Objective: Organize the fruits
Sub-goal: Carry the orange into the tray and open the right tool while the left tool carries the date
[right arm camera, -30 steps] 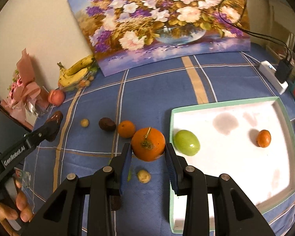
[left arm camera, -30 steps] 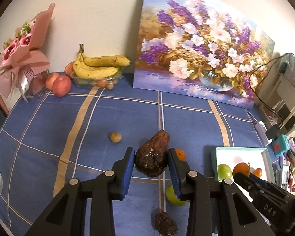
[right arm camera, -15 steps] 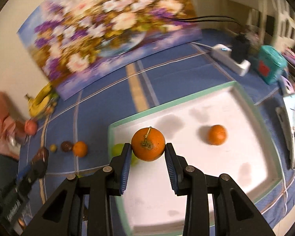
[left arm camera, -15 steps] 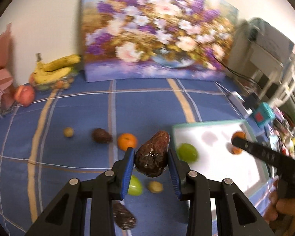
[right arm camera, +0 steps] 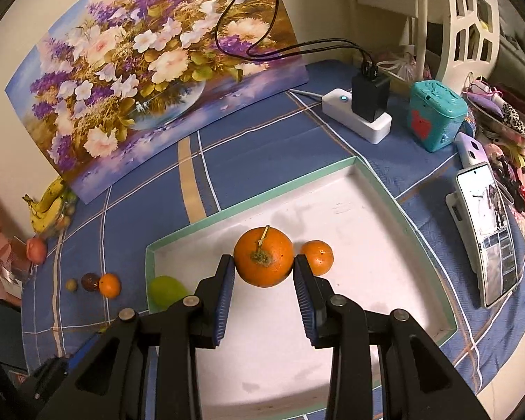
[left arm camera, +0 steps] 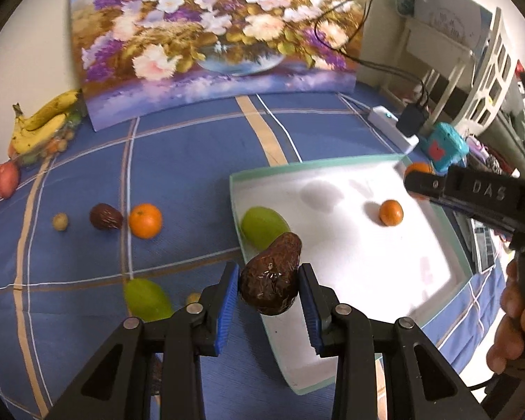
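While two fruits already rest inside the shallow white tray with a mint-green rim (left arm camera: 434, 210), several more lie outside it, so the sorting looks partly done. In the tray sit a smooth green mango-shaped fruit (left arm camera: 264, 225), close to the near-left corner, and a small orange tangerine (left arm camera: 391, 212) toward the far side, well apart from it.

The left gripper (left arm camera: 268, 288) has its blue-padded jaws clamped on a dark brown, rough-skinned, pear-shaped avocado (left arm camera: 271, 280), held above the tray's near-left rim, its narrow end pointing away. The right gripper (right arm camera: 264, 273) has its jaws clamped on a large round orange with a short dry stem (right arm camera: 263, 256), held over the tray's middle, just beside the tangerine as seen from the right wrist camera. Neither carried fruit seems set down yet; lowering and releasing them is likely the next step.

Left on the blue checked tablecloth (left arm camera: 178, 161) are a second orange tangerine (left arm camera: 145, 220), a dark brown rounded fruit (left arm camera: 105, 216) just beside it, a small pale yellow round fruit (left arm camera: 60, 221), a second green fruit (left arm camera: 147, 299) near the left gripper, and another small yellowish fruit (left arm camera: 193, 297) partly hidden behind the finger. A bunch of yellow bananas (left arm camera: 42, 124) and a reddish peach (left arm camera: 4, 179) sit far back by the wall.
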